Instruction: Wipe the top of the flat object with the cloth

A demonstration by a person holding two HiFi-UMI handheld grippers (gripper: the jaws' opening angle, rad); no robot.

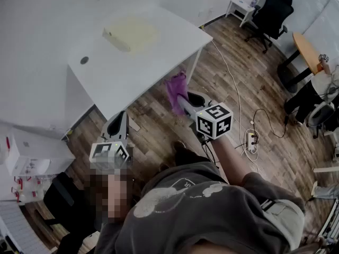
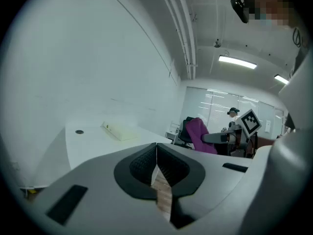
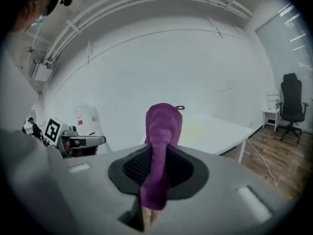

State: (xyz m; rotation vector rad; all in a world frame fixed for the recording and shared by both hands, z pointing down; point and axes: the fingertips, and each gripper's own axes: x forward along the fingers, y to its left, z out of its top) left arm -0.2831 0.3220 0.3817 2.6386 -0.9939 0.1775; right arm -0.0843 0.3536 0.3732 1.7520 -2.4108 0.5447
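Observation:
A flat pale-yellow object [image 1: 130, 34] lies on the white table [image 1: 153, 62] near its far side; it also shows in the left gripper view [image 2: 119, 131] and faintly in the right gripper view [image 3: 198, 127]. My right gripper [image 1: 183, 100] is shut on a purple cloth [image 1: 176, 90] [image 3: 161, 146], held over the wooden floor just off the table's near corner. The cloth [image 2: 200, 135] hangs from it in the left gripper view too. My left gripper [image 1: 117, 125] is shut with nothing between its jaws, low over the floor to the left.
A round grommet [image 1: 84, 60] marks the table's left part. A white cabinet [image 1: 29, 155] stands at left. Black office chairs [image 1: 271, 12], a wooden table [image 1: 310, 49], a cable and power strip [image 1: 250, 139] lie on the floor at right.

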